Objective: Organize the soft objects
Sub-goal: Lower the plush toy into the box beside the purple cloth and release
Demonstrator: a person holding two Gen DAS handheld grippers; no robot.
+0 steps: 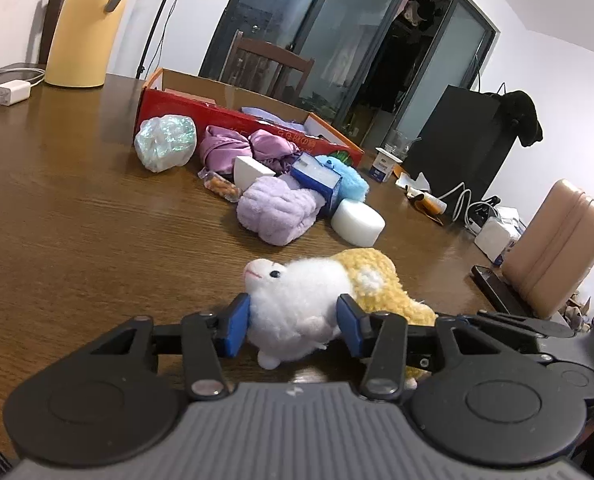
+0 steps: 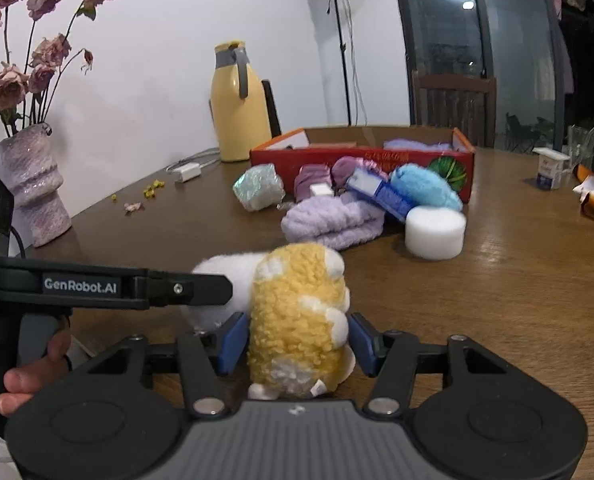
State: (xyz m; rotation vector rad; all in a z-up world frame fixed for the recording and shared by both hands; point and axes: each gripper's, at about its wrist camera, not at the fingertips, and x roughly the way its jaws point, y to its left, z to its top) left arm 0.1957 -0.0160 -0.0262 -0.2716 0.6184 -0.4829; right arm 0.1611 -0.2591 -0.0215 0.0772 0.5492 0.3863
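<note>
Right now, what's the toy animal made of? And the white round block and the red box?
The toy animal looks like plush: fuzzy white front, curly yellow back, and it dents between the pads. The white round block seems to be foam: matte, soft-edged, no shine. The red box looks like cardboard: brown inside, printed glossy red outside.

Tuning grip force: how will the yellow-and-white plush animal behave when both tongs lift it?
The plush animal looks squashy: the left tongs dent its white fleece. It is probably light for its size. Gripped at both ends, with the right tongs on its yellow back, its middle may sag. The fluffy pile seems unlikely to slip.
</note>
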